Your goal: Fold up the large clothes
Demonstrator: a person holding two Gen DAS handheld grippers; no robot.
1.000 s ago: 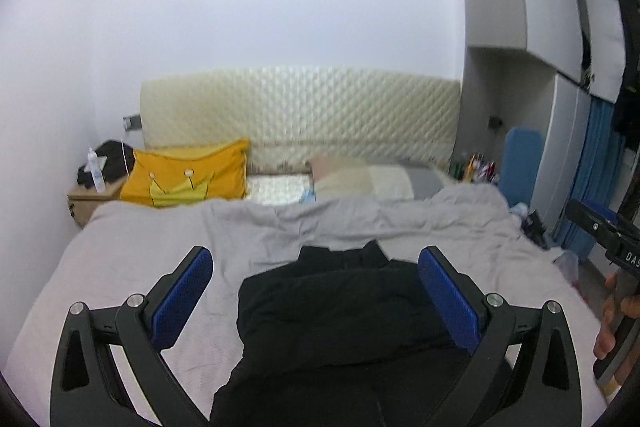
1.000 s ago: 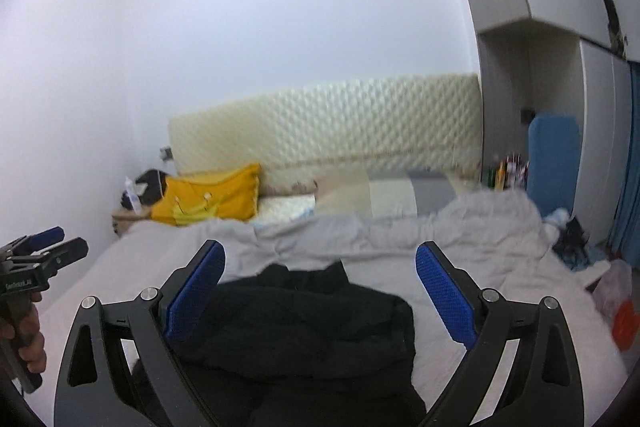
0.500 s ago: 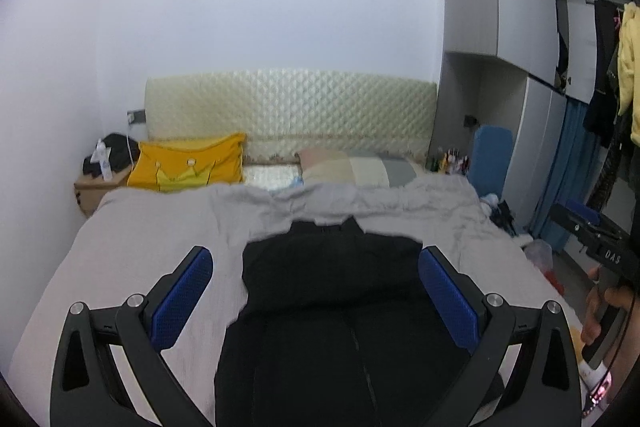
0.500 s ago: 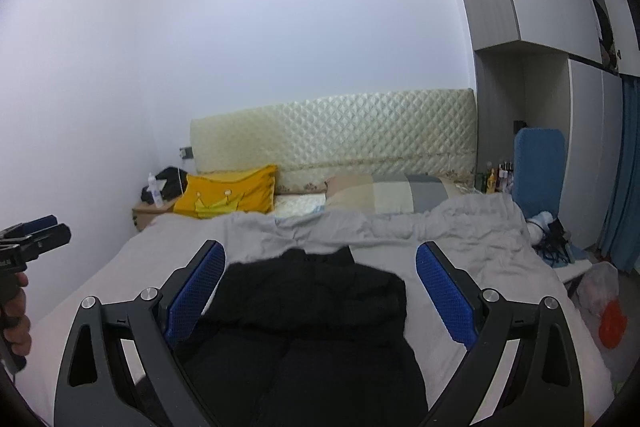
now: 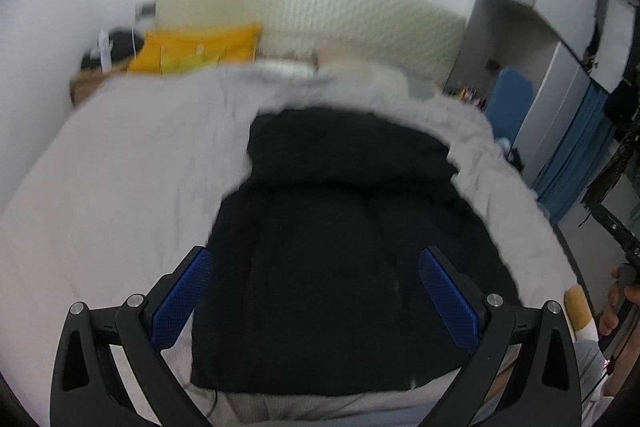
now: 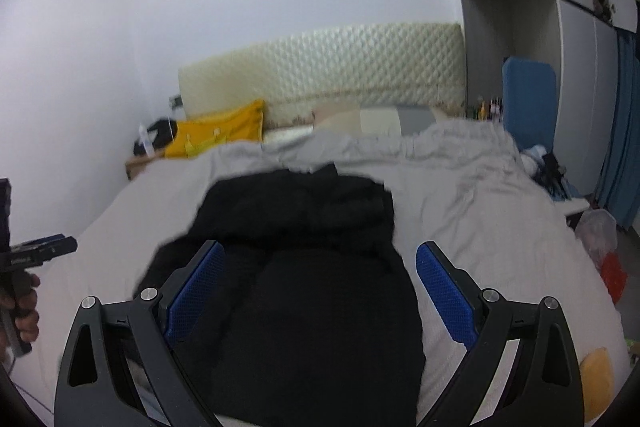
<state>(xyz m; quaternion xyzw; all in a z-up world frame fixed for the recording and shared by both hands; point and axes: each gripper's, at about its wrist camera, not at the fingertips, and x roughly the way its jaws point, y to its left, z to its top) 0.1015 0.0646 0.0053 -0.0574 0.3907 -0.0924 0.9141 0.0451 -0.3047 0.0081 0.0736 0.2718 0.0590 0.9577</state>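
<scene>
A large black garment (image 5: 340, 247) lies spread on the grey bedcover (image 5: 128, 179), its sides folded in and its collar toward the headboard. It also shows in the right wrist view (image 6: 304, 287). My left gripper (image 5: 316, 299) is open and empty, hovering above the garment's near part. My right gripper (image 6: 316, 295) is open and empty too, above the garment's near part. Each gripper shows at the edge of the other's view, the right one (image 5: 616, 239) and the left one (image 6: 36, 255).
A yellow pillow (image 5: 196, 47) and a pale pillow (image 6: 360, 119) lie by the quilted headboard (image 6: 340, 63). A bedside table (image 5: 92, 83) stands at the left. A blue board (image 6: 528, 99), wardrobe and floor clutter (image 6: 600, 239) are on the right.
Both views have tilted down and moved closer over the garment, with motion blur. Both grippers stay open and empty.
</scene>
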